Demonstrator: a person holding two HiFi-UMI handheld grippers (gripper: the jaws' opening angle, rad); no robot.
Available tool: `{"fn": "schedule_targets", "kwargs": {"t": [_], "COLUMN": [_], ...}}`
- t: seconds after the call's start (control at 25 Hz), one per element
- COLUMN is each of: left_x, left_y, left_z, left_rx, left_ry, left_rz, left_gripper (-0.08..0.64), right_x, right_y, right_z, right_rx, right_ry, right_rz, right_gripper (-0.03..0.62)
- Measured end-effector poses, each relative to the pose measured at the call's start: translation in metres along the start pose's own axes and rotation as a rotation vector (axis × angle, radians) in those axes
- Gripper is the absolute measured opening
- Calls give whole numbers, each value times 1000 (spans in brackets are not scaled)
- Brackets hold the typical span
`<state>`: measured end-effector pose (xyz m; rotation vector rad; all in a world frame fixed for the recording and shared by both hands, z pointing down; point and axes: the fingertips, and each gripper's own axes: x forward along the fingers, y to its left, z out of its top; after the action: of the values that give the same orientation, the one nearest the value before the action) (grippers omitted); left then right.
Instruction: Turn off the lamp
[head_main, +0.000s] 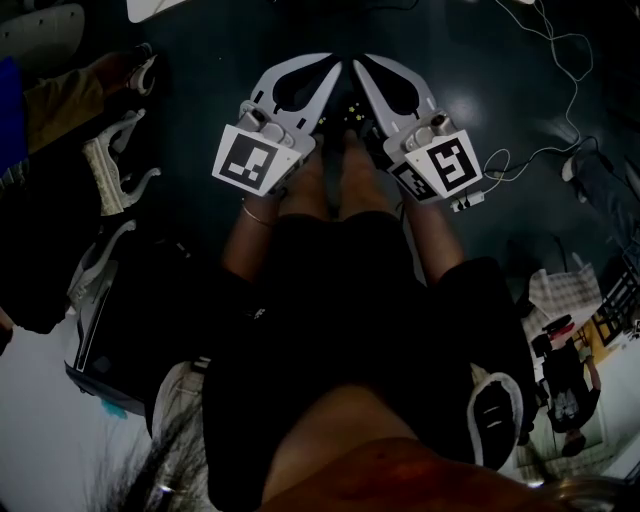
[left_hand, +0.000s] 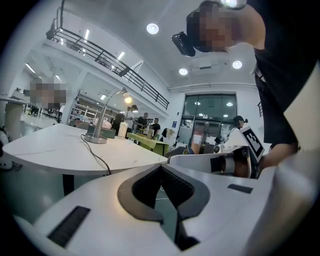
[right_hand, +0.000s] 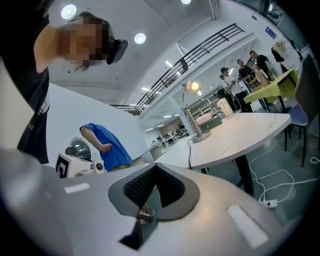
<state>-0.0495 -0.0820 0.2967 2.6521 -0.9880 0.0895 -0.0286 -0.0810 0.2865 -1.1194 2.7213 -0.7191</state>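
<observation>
White table (left_hand: 50, 145) — lit lamp (left_hand: 101, 120)

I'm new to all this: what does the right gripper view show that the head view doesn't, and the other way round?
Only the right gripper view: the lamp, lit, standing on a white table, and a person in a blue shirt off to the side. Only the head view: the holder's legs from above, and the marker cube on the right gripper. Both: that right gripper, jaws together and empty, and the left gripper beside it.
</observation>
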Motion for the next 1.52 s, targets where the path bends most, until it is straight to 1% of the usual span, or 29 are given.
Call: {"fn": "schedule_targets", "kwargs": {"t": [0.2,0.4,0.6,0.88,1.04,1.28,1.4,1.52], "left_x": [4,1,-1,-1,-1,2,3,5], "left_y": [2,12,17,25,30,43,46,50], "left_z": [-10,-21,-36,-50,-62,-70,-74,-79], "left_rx": [-1,0,18,34,51,39,26,37], "left_ry": [15,23,45,48,60,47,41,49], "left_rz": [-6,24,12,11,-11,22,23,22], "left_gripper": [8,8,8,8,8,8,8,8], "right_x": [3,6,10,16,22,26,29,34], "right_y": [-4,-7,-12,-23,-29,-39,-44,-48], "right_z": [-8,-19,-31,-49,-57,-67,-74,-80], "right_rx": [-2,10,8,10,-10,-24,-29,-63], "right_ry": [6,13,26,56,67,80,95,121], "right_rz": [7,7,5,1,-7,-8,-5,0], "right_gripper": [0,0,0,0,0,-2,-2,-2]}}
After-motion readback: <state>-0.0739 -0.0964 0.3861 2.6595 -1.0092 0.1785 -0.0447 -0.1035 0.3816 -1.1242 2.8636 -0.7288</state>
